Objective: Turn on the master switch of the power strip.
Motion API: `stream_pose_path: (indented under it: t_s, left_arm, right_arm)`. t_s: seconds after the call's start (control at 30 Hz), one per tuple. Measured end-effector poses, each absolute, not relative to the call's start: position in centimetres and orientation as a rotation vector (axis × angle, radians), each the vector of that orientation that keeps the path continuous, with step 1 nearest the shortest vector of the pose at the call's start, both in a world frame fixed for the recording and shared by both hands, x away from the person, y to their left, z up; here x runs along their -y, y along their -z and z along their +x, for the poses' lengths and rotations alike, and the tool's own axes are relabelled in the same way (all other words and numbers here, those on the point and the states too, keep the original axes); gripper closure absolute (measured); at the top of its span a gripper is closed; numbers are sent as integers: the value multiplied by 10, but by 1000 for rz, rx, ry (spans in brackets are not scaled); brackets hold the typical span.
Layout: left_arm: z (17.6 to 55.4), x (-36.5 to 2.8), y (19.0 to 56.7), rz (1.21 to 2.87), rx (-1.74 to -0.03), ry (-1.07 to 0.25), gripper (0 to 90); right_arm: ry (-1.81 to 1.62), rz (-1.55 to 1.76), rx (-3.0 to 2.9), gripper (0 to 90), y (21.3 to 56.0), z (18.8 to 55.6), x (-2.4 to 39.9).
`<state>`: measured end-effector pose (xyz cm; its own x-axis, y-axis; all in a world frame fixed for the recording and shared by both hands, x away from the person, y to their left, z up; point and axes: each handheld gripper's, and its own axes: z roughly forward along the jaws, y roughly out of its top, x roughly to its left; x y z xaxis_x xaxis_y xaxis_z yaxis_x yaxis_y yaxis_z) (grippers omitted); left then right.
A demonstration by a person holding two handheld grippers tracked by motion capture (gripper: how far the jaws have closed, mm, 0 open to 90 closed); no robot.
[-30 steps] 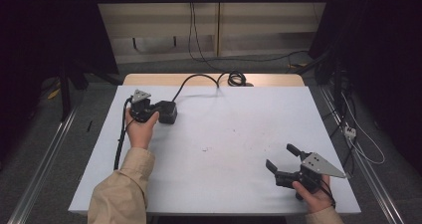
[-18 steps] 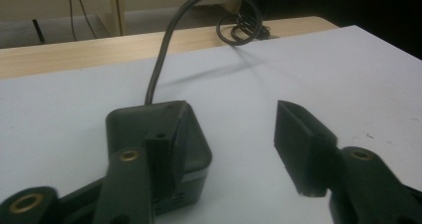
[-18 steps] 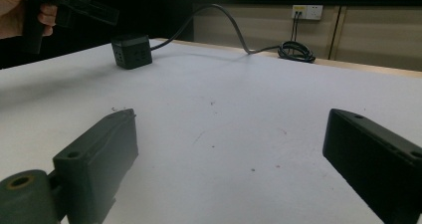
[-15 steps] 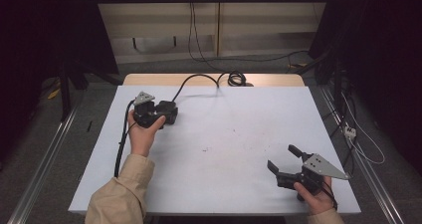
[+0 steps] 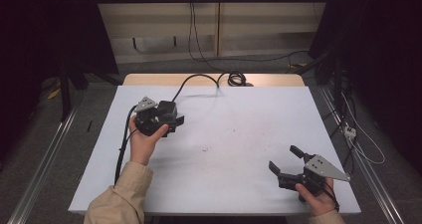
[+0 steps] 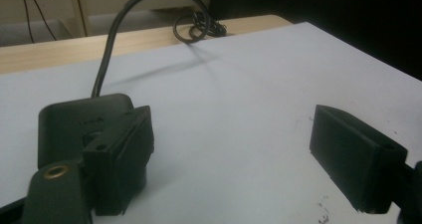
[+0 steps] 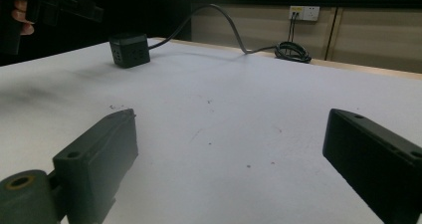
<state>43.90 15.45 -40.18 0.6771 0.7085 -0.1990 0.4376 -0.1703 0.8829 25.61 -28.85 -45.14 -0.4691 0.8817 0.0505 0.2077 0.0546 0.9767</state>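
1. So, the left tongs [image 5: 171,122] had just been opening. In the left gripper view the jaws stood wide apart with bare tabletop [image 6: 239,114] between them and nothing pinched.
2. Compared with a second earlier in the high view, the left hand [image 5: 144,142] had shifted a little to the side, and the tongs had gone from clamped to released.
3. The black power cube [image 5: 166,109] sat on the tabletop just beside the left tongs. In the left gripper view it sat right behind one jaw, outside the gap, and I couldn't tell whether it touched that jaw.
4. Its cable [image 5: 191,79] ran away from the tongs to a coil [image 5: 235,77] at the far edge of the tabletop.
5. The right tongs [image 5: 286,160] were spread open too, well away from the cube and gripping nothing. They hadn't budged from where they were a second earlier.
6. My read: that was a let-go, so the cube had been set down where it belonged, and the left hand looked free to back off.
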Motion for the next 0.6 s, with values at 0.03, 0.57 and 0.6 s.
stream_pose_path:
  t_s: [0.03, 0.57, 0.6]
  left_arm:
    - [437, -155, 403, 1819, -906, -316, 158]
    - [408, -173, 412, 1805, -851, -271, 120]
    - [407, -174, 412, 1805, -843, -271, 119]
  right_arm:
    - [-1452, 1095, -1743, 64, 451, 256, 288]
    - [-1452, 1089, -1746, 64, 452, 258, 287]
    - [-1455, 1093, -1745, 64, 452, 258, 287]
